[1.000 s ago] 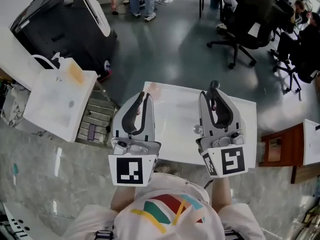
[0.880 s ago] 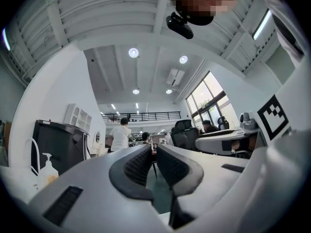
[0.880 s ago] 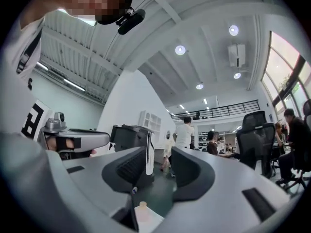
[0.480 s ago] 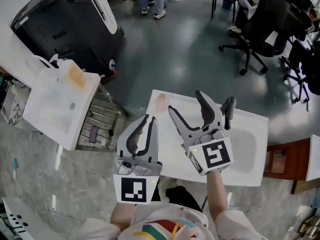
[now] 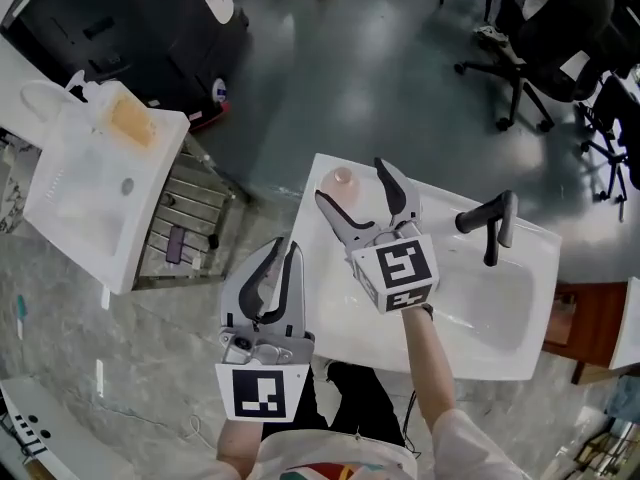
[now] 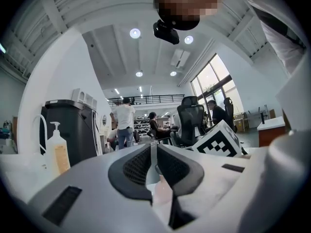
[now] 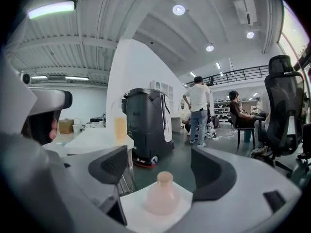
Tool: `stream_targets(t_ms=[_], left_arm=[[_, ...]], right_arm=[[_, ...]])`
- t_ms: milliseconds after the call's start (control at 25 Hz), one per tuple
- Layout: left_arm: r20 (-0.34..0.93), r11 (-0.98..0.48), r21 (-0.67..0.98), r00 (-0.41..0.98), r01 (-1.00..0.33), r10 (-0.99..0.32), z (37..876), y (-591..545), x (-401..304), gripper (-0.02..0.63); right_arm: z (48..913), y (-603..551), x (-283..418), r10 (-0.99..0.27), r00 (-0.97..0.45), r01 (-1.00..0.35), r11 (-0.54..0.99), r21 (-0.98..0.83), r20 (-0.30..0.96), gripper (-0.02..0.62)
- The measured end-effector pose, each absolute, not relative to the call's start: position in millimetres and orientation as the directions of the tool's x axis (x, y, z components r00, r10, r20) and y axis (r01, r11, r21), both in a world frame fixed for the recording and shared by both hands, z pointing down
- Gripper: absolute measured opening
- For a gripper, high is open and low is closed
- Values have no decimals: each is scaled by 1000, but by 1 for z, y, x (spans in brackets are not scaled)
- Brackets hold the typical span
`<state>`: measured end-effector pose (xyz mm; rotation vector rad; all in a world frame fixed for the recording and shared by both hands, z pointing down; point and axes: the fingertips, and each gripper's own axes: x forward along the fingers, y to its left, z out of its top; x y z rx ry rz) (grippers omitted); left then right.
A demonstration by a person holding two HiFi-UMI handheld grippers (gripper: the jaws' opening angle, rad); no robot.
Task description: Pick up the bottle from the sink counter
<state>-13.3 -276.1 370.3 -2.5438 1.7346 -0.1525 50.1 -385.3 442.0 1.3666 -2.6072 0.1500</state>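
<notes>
A small pale pink bottle (image 5: pixel 342 179) with a round body and short neck stands upright at the far left corner of the white sink counter (image 5: pixel 340 298). My right gripper (image 5: pixel 349 182) hovers over that corner, and its jaws have just been opening. In the right gripper view the bottle (image 7: pixel 164 196) stands just ahead of the gripper (image 7: pixel 161 169), between the two wide-apart pads (image 7: pixel 109 165), and neither touches it. My left gripper (image 5: pixel 283 250) hangs shut and empty off the counter's left side. In the left gripper view its jaws (image 6: pixel 154 152) meet.
A black faucet (image 5: pixel 489 224) rises over the basin (image 5: pixel 490 308) to the right. A second white sink (image 5: pixel 85 193) with a soap dispenser (image 5: pixel 108 108) stands at the left, beside a metal rack (image 5: pixel 185 236). A black machine (image 5: pixel 120 18) and office chairs (image 5: pixel 560 38) stand beyond.
The right gripper's jaws went from shut to wide open while it swung left towards the counter's far left corner, over the bottle. The left gripper dropped back off the counter's left edge.
</notes>
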Motion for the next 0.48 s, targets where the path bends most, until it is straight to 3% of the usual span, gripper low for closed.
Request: stream_targets(t_ms=[480], left_arm=[[99, -321, -7, 319, -947, -942, 425, -291, -41, 28]], right_arm=[[546, -419, 35, -747, -512, -826, 563, -6, 424, 407]])
